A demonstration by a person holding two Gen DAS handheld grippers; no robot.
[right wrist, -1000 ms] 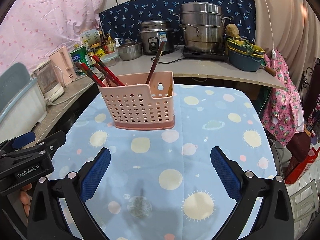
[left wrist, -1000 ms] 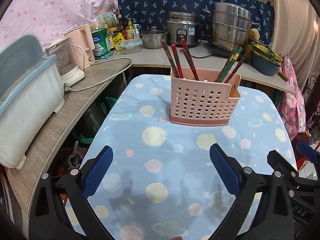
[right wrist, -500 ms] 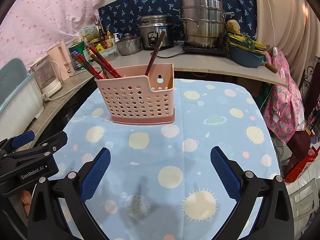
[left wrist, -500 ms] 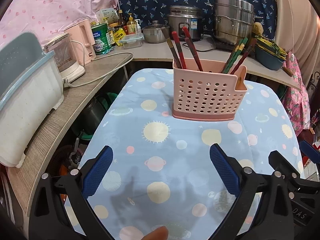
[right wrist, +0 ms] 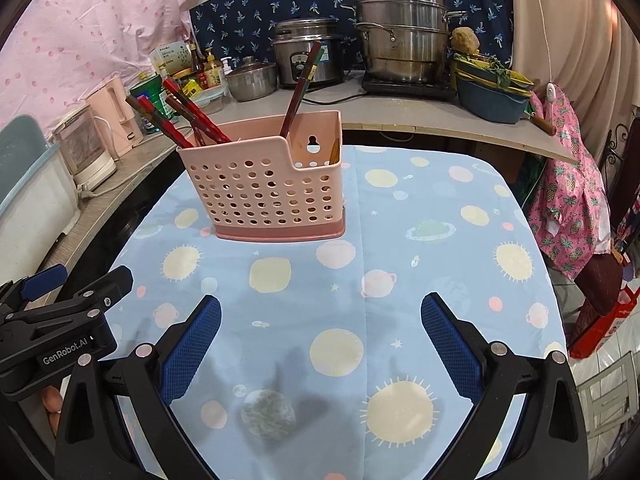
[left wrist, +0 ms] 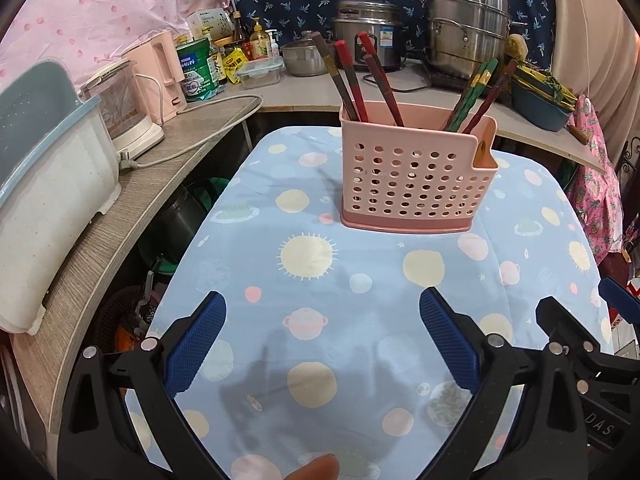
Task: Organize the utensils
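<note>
A pink perforated utensil basket point(left wrist: 416, 176) stands on the table with the blue planet-print cloth point(left wrist: 320, 320); it also shows in the right wrist view point(right wrist: 268, 188). Red and brown chopsticks point(left wrist: 352, 76) lean in its left compartment, green and dark ones point(left wrist: 476, 92) in its right. In the right wrist view the red chopsticks point(right wrist: 188, 112) lean left and a dark one point(right wrist: 300, 84) stands upright. My left gripper point(left wrist: 320, 336) is open and empty, short of the basket. My right gripper point(right wrist: 320, 336) is open and empty, also short of it.
A counter point(left wrist: 304, 88) behind holds a rice cooker point(left wrist: 368, 28), steel steamer pot point(right wrist: 400, 32), bottles and a kettle point(left wrist: 156, 68). A white bin point(left wrist: 44, 200) sits on the left shelf. A blue basin point(right wrist: 492, 96) and pink cloth point(right wrist: 572, 200) are at right.
Both grippers moved a little closer to the basket and tilted down; the basket looms larger. Both stayed open and empty.
</note>
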